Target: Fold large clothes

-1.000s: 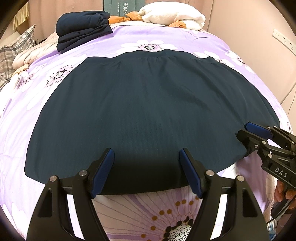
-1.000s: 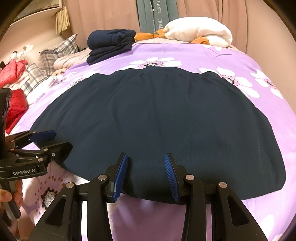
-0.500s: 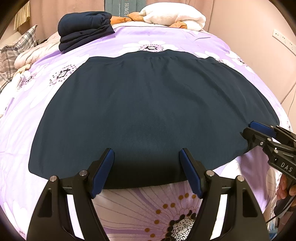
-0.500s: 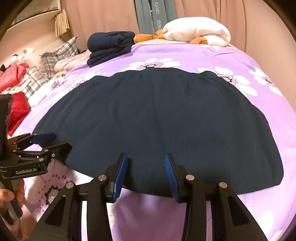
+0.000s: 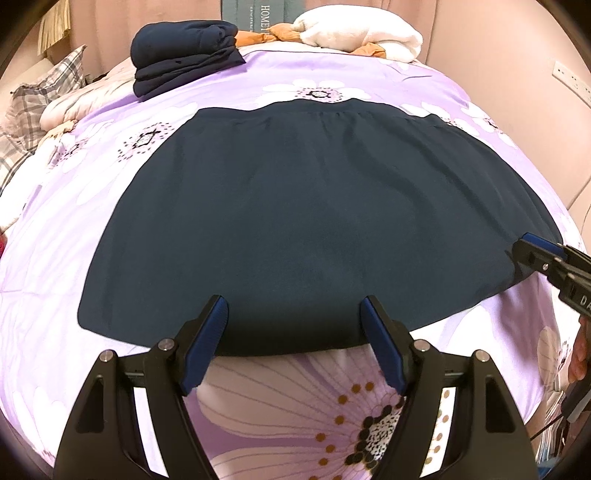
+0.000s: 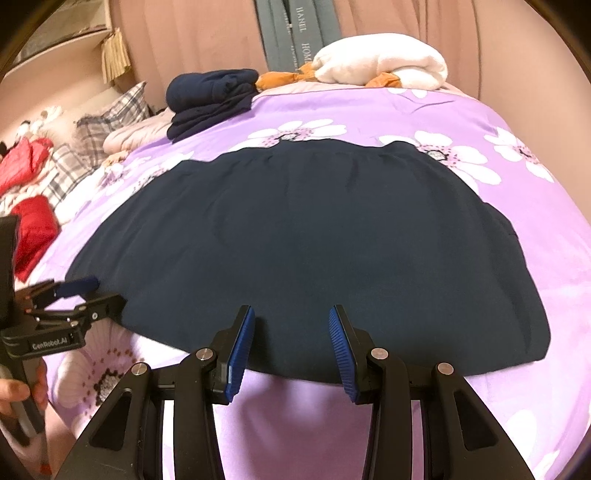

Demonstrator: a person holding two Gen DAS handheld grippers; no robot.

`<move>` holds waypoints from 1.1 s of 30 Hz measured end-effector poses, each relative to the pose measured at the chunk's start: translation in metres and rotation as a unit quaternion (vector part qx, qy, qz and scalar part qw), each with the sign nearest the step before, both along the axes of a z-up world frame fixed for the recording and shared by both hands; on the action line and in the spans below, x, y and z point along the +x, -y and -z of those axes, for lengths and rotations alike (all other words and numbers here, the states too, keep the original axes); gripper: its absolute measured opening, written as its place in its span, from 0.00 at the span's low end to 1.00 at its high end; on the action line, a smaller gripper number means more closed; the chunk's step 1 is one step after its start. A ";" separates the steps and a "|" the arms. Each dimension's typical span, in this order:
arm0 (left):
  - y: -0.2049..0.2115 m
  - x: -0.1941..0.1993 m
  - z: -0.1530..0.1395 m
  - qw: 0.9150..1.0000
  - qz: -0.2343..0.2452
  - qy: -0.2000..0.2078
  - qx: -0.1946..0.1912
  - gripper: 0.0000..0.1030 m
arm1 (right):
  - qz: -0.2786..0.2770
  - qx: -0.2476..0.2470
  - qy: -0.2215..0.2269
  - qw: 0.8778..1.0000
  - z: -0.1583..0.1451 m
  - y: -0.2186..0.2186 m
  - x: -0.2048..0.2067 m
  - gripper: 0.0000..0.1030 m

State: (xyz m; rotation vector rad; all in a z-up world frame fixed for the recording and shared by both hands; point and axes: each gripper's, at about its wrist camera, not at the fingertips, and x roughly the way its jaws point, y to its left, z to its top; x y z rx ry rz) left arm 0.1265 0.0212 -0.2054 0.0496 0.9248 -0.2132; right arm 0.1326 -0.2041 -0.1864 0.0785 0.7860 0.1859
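Observation:
A large dark navy skirt [image 5: 314,221] lies spread flat on the purple flowered bedspread [image 5: 295,398], waistband at the far side, wide hem toward me. It also shows in the right wrist view [image 6: 325,240]. My left gripper [image 5: 293,338] is open and empty, its blue pads just above the near hem. My right gripper [image 6: 291,338] is open and empty above the near hem, further right. Each gripper shows in the other's view: the right one [image 5: 535,251] at the skirt's right hem edge, the left one [image 6: 79,293] at its left hem edge.
A stack of folded navy clothes [image 5: 184,48] sits at the far left of the bed. A white rolled blanket [image 5: 362,31] with orange cloth lies at the head. Plaid pillows [image 6: 96,125] and red clothes [image 6: 31,221] lie left of the bed. A wall stands close on the right.
Both grippers have drawn back slightly toward the near edge of the bed, so more bedspread shows below the hem. The skirt has not moved. Both stay open.

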 end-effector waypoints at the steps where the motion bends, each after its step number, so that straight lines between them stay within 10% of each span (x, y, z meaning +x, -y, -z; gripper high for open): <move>1: -0.002 -0.001 -0.001 1.000 -0.002 0.001 -0.002 0.73 | 0.004 0.000 0.001 1.000 -0.001 0.002 0.000 0.40; 33: -0.066 0.013 0.008 0.996 -0.085 -0.012 -0.011 0.74 | 0.131 -0.026 -0.013 0.991 0.001 0.080 -0.012 0.49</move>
